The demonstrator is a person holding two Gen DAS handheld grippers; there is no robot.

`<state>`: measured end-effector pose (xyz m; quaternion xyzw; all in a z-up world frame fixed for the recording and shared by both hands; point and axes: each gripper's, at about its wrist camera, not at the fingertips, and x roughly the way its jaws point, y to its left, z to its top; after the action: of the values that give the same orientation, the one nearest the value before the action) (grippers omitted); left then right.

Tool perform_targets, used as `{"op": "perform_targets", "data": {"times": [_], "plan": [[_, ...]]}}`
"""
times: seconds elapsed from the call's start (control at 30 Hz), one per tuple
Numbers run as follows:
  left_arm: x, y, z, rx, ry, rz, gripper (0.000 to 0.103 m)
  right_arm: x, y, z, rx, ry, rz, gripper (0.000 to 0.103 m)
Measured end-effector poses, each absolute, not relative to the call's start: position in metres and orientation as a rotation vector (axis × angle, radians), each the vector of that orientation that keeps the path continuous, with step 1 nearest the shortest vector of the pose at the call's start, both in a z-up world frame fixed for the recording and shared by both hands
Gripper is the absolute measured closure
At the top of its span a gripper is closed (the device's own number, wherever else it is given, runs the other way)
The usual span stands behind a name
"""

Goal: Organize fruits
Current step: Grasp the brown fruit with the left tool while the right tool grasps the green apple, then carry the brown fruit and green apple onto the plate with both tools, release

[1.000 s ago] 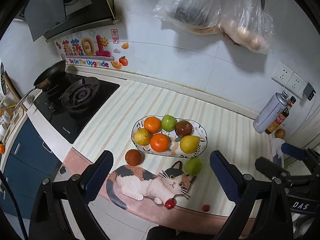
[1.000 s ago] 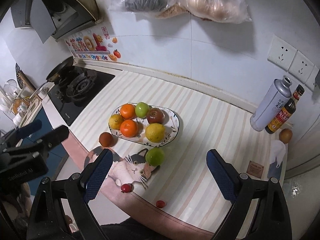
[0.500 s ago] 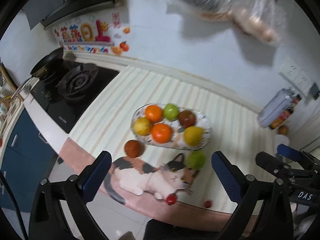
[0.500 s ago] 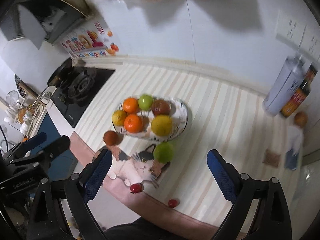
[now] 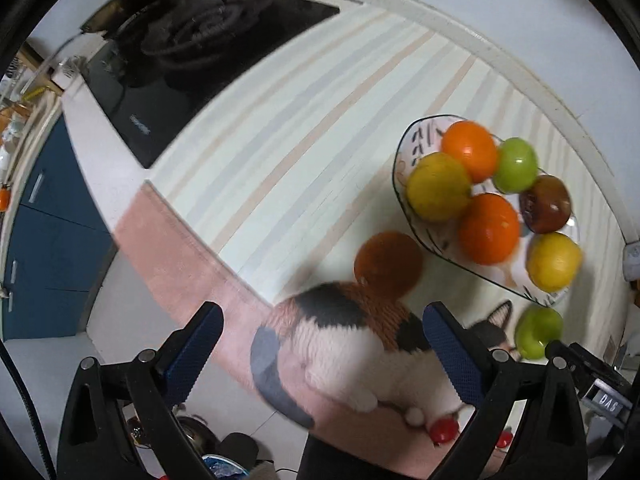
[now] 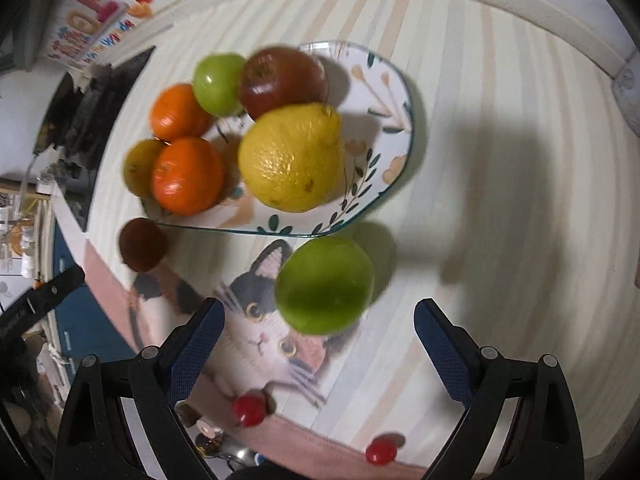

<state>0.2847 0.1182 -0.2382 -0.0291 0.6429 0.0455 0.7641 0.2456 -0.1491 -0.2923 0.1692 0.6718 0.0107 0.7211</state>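
A patterned oval plate (image 6: 394, 128) holds several fruits: oranges, a green apple, a dark red fruit and a big yellow lemon (image 6: 294, 158). A loose green fruit (image 6: 324, 284) lies on the cat-print mat just in front of my open right gripper (image 6: 316, 340). A loose brown fruit (image 5: 388, 264) lies left of the plate (image 5: 404, 148), just ahead of my open left gripper (image 5: 322, 350). Two small red fruits (image 6: 248, 408) (image 6: 380, 448) lie near the counter's front edge. Both grippers are empty.
A black gas hob (image 5: 192, 52) with a pan sits at the far left of the striped counter. Blue cabinet fronts (image 5: 44, 232) lie below the counter edge. The other gripper's body (image 5: 600, 384) shows at the right of the left wrist view.
Both grippers have dropped low and moved in close to the counter: the left toward the brown fruit, the right toward the loose green fruit. Both stay open.
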Motion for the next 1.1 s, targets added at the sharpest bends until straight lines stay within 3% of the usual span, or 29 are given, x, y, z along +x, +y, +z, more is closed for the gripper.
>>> {"op": "perform_targets", "data": {"times": [0.1,0.27,0.37,0.43,0.5,1.1], "plan": [[0.299,0.112,-0.260,-0.048,1.439,0.058,0.001,0.252,-0.145,-0.308,0.383,1.504,0.014,0.008],[0.317,0.091,-0.287,0.002,1.481,-0.057,0.006,0.257,-0.141,-0.322,0.385,1.517,0.007,0.024],[0.325,0.080,-0.299,0.034,1.497,-0.102,0.016,0.261,-0.137,-0.327,0.381,1.515,0.006,0.034],[0.328,0.074,-0.305,0.050,1.507,-0.126,0.037,0.261,-0.135,-0.326,0.377,1.507,0.000,0.039],[0.329,0.070,-0.308,0.058,1.519,-0.153,0.050,0.259,-0.138,-0.325,0.380,1.504,0.005,0.041],[0.264,0.021,-0.303,-0.031,1.533,-0.227,0.051,0.233,-0.125,-0.320,0.346,1.526,0.067,0.041]]}}
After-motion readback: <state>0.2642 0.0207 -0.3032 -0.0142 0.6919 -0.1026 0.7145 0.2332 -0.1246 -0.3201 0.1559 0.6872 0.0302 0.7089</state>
